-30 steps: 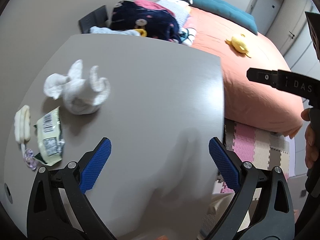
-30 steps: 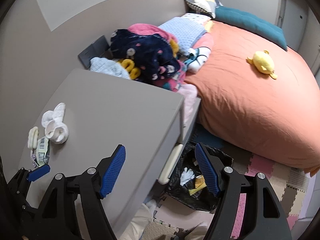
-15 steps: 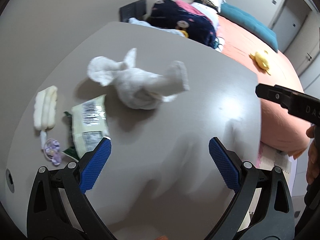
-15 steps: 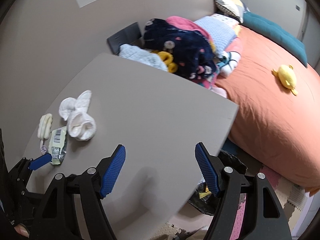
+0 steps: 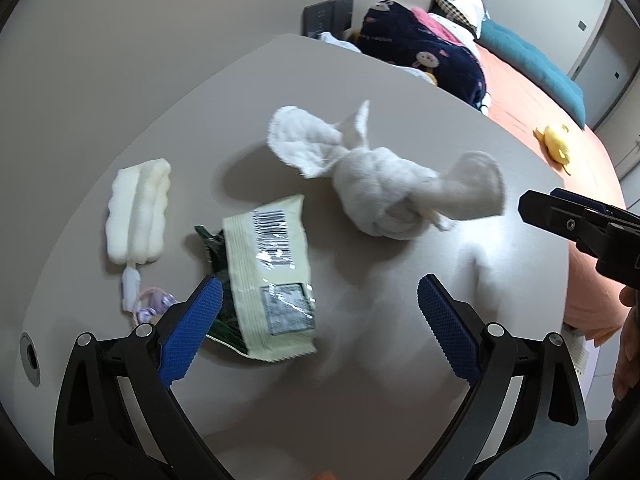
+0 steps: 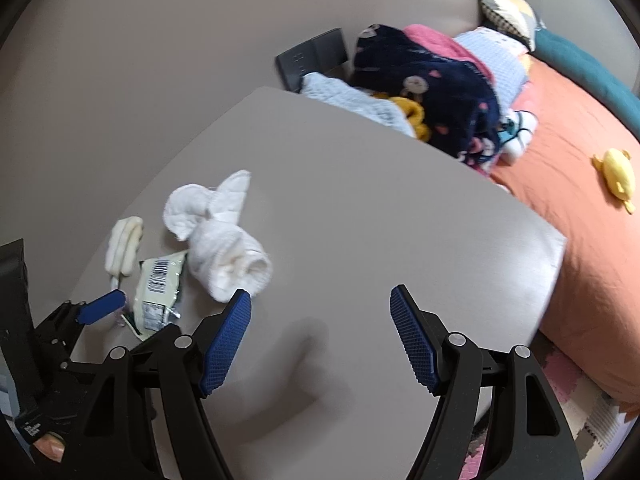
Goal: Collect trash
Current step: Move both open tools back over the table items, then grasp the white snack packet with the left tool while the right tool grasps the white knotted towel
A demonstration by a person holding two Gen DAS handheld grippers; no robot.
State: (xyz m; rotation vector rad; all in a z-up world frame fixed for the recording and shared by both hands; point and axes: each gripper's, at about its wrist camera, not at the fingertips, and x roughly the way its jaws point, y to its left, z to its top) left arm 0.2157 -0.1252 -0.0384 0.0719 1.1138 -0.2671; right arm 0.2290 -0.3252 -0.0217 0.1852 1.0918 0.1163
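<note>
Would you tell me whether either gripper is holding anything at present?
Nothing is held: the left gripper and right gripper are open above the table.

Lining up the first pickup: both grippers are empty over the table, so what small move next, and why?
Probably ease the left gripper down and slightly left over the pale wrapper, then close. Its jaws are open, and the wrapper lies flat just inside the left finger, nearest of the litter.

This is a bedroom in a home. A bed with an orange cover [image 6: 568, 184] fills the right of the frame, with a teal cushion [image 6: 580, 64] and a patterned pillow [image 6: 508, 12] at upper right, a pile of clothes [image 6: 432, 88] and a yellow soft toy [image 6: 618, 176]. A grey table [image 6: 360, 208] stands beside it; foam floor mats [image 6: 576, 392] show at lower right.
</note>
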